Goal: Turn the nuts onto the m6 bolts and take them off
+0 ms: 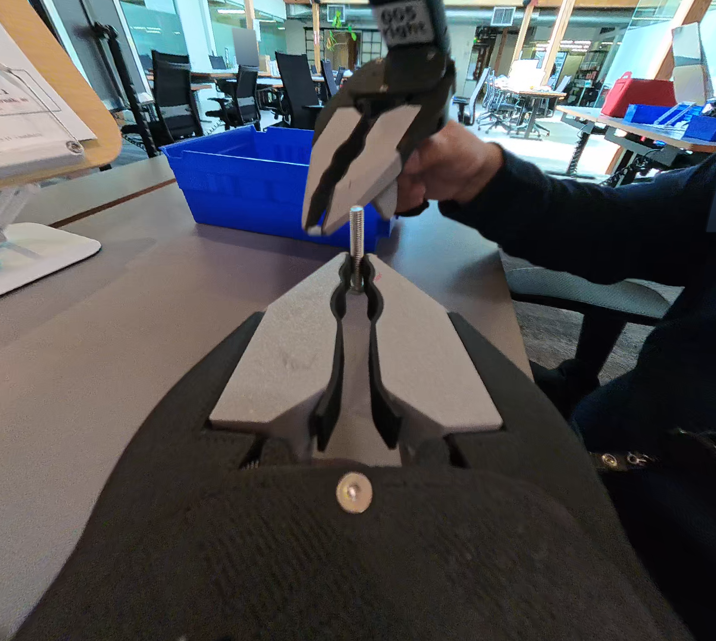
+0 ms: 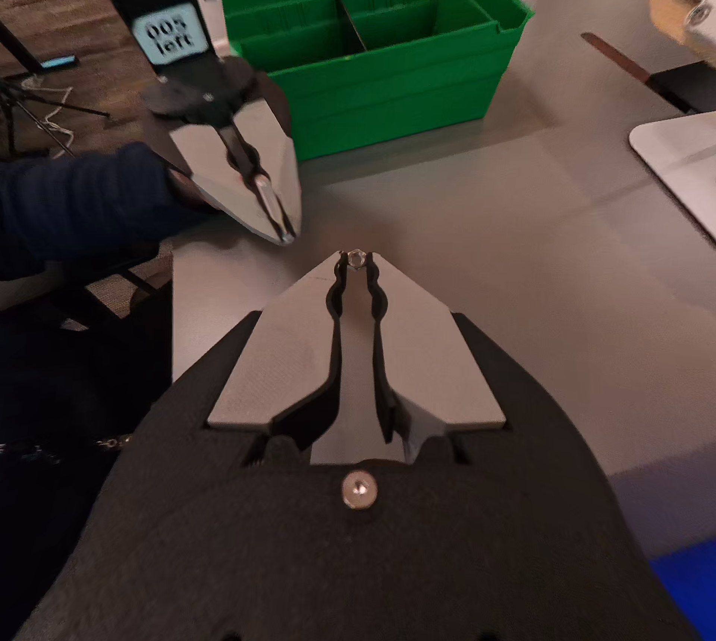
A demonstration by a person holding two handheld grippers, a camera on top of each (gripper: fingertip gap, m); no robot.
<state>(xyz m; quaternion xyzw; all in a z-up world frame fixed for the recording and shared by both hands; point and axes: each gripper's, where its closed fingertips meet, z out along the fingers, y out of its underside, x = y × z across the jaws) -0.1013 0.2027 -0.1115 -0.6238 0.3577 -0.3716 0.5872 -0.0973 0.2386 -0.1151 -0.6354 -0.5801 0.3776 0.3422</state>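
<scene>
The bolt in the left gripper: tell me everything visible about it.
The bolt is silvery metal with a long threaded shank and a head at its lower end. The left gripper is shut on it near the head, holding it upright, tip free, above the grey table. The right gripper, pinching a small nut, hangs just beside the tip; the nut is not yet on.

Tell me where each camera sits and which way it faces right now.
Left wrist view: on the left tool, looking along its fingers at the upright bolt it grips, the blue bin behind; a hand holds the right tool.
Right wrist view: on the right tool, gripping a nut, facing the green bin; a sleeve shows.
Shared: both tools, bolt, nut.
</scene>
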